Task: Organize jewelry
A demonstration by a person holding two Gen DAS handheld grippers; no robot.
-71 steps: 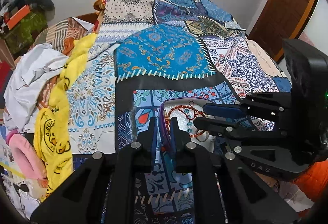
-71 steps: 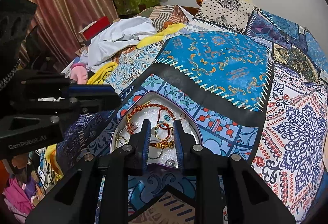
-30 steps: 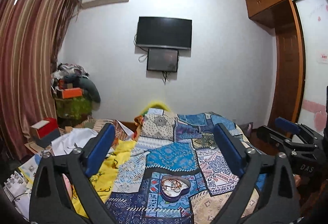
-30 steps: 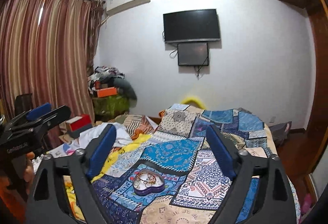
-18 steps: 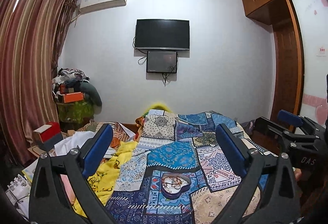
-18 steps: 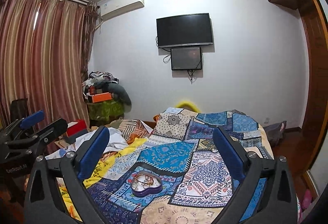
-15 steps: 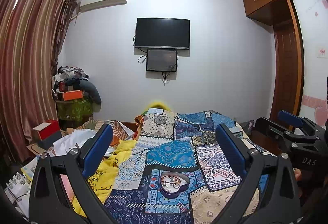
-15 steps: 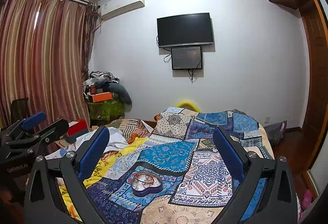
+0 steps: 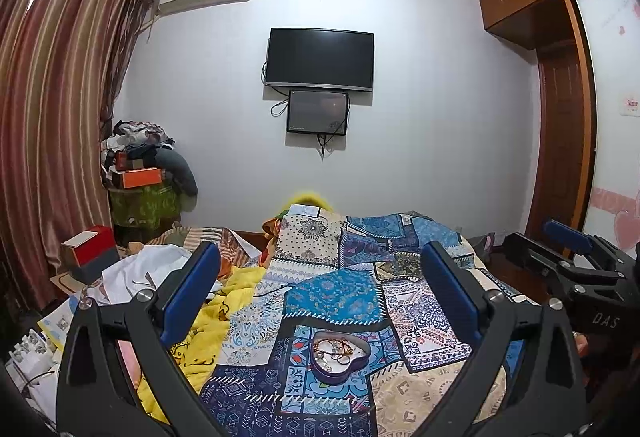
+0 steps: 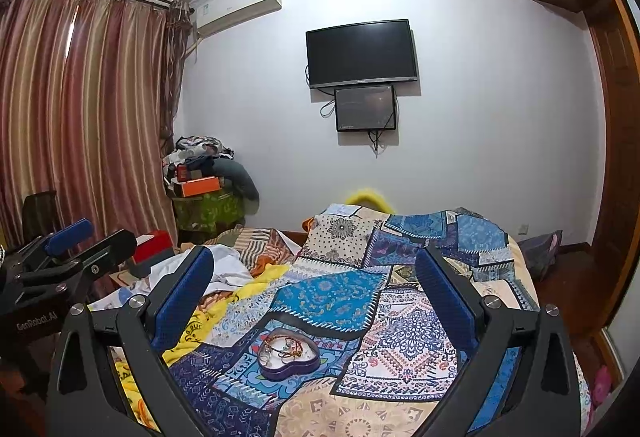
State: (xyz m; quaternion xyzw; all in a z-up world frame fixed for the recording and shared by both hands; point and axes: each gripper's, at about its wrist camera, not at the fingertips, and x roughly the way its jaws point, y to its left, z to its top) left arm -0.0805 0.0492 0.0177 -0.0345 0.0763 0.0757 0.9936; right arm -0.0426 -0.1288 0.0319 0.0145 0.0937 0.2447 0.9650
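Both claws spread wide and empty, held back from the bed; jewelry gathered in its tin.

The left gripper (image 9: 320, 293) and right gripper (image 10: 312, 289) are seen with blue-padded jaws fully apart, nothing between them, and the right jaws are noted as having just been opening. Beyond them, well apart, a heart-shaped tin (image 9: 339, 357) is found on the patchwork quilt (image 9: 420, 317), holding tangled gold chains and red beads (image 10: 286, 347). The sorting step is judged finished or paused; any further move would call for a fresh approach downward to the tin. Rigid metal walls, soft patterned cloth beneath.
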